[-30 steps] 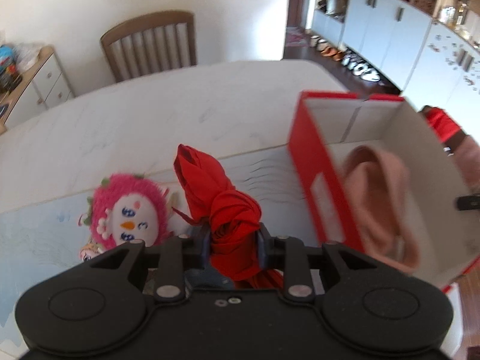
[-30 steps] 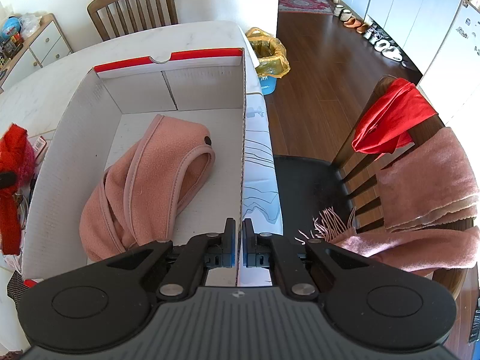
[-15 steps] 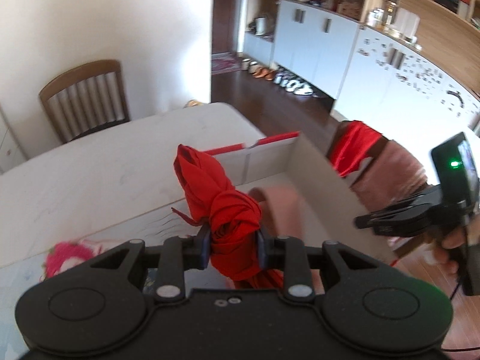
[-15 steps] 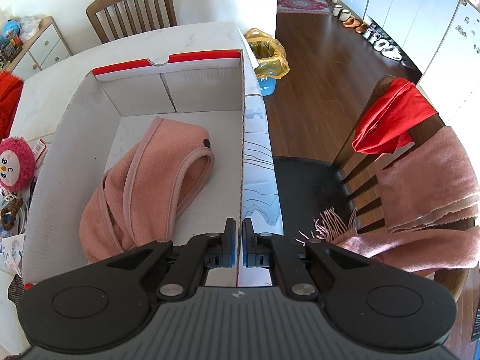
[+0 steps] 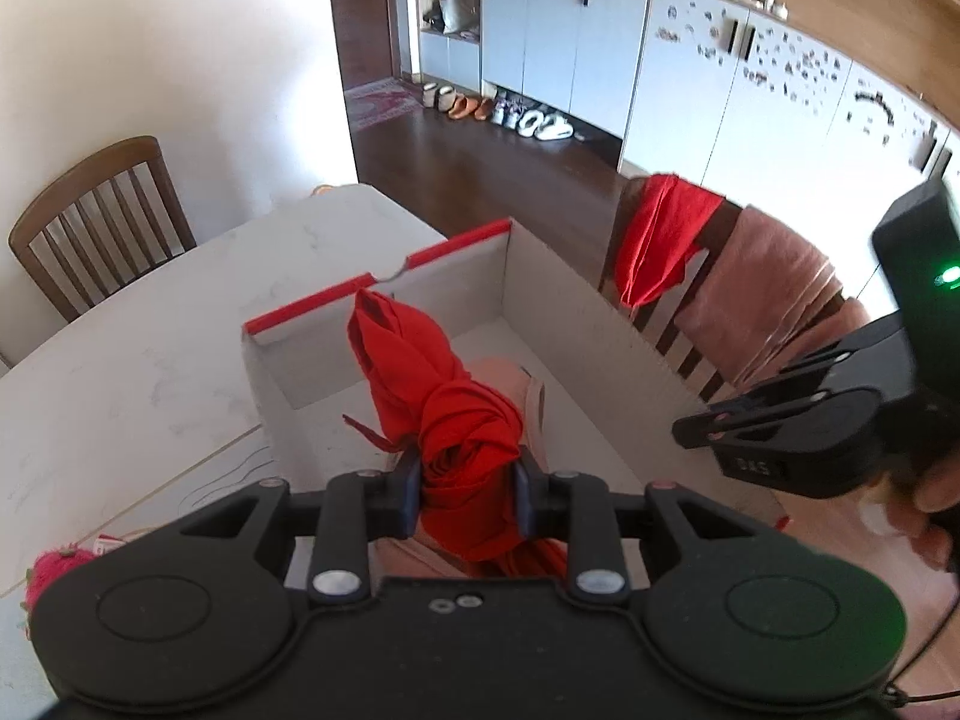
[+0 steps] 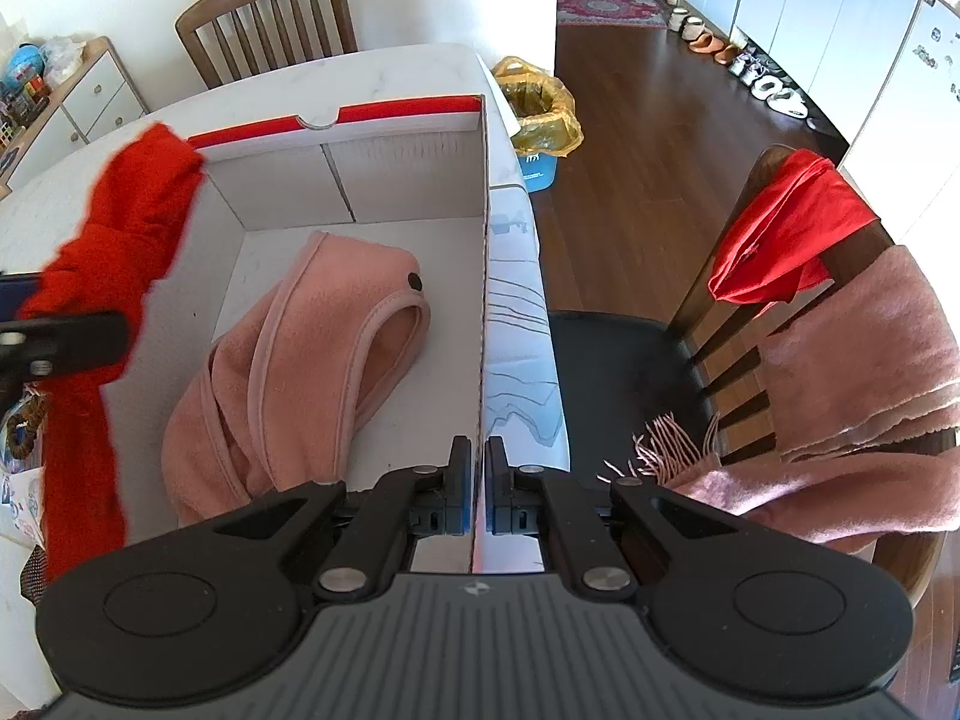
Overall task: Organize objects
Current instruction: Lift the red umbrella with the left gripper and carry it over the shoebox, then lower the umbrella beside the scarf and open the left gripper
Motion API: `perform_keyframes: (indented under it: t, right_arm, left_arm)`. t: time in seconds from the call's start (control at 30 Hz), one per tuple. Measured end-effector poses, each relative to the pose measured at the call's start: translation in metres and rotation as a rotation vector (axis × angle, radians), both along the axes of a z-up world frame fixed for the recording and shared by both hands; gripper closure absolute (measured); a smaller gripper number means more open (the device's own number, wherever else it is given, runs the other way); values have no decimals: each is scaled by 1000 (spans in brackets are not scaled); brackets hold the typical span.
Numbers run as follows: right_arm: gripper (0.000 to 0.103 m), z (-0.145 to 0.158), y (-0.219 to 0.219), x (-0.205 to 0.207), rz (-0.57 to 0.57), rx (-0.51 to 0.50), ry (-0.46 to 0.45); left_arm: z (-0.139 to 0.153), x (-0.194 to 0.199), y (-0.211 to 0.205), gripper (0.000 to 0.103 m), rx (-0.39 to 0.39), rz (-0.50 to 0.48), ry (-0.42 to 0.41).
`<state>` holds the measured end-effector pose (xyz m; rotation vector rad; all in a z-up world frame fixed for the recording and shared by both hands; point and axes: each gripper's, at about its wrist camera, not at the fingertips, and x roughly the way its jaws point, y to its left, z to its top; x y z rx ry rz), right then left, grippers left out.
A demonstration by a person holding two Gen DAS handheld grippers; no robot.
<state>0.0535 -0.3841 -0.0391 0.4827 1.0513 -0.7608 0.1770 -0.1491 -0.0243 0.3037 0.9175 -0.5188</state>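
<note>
Our left gripper [image 5: 467, 489] clamps a red cloth [image 5: 444, 396] above the box [image 6: 483, 276]; our right gripper [image 6: 478, 480] pinches the box's right wall.

A home, dining area: wooden chair [image 6: 264, 18] at 11 o'clock, shoes [image 5: 510, 114] lined under white cupboards [image 5: 564, 30] at 12, rug [image 6: 606, 3], lined bin [image 6: 537, 120] on wood floor.
</note>
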Motion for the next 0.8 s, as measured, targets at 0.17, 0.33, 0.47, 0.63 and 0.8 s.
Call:
perform_keyframes:
  t: [0.17,0.33,0.47,0.63,0.8]
  right_arm:
    - [100,1,0,-1,3,-3,-6]
    - [100,2,1,-3,6,-3,-7]
    - [100,1,3,-3,5,0,-7]
    - [100,1,4,-4,6,-1,-7]
    - [100,0,4,-6,5,3,-10]
  left_arm:
    - [-20,3,-12,75,54,-26,14]
    - [-39,8,-20,74,100,-31,36]
    - [-53,11,-21,74,130,-31,55]
    - [-68,14,-19,74,149,-23,92]
    - [-79,15,-20,72,172,-21,114]
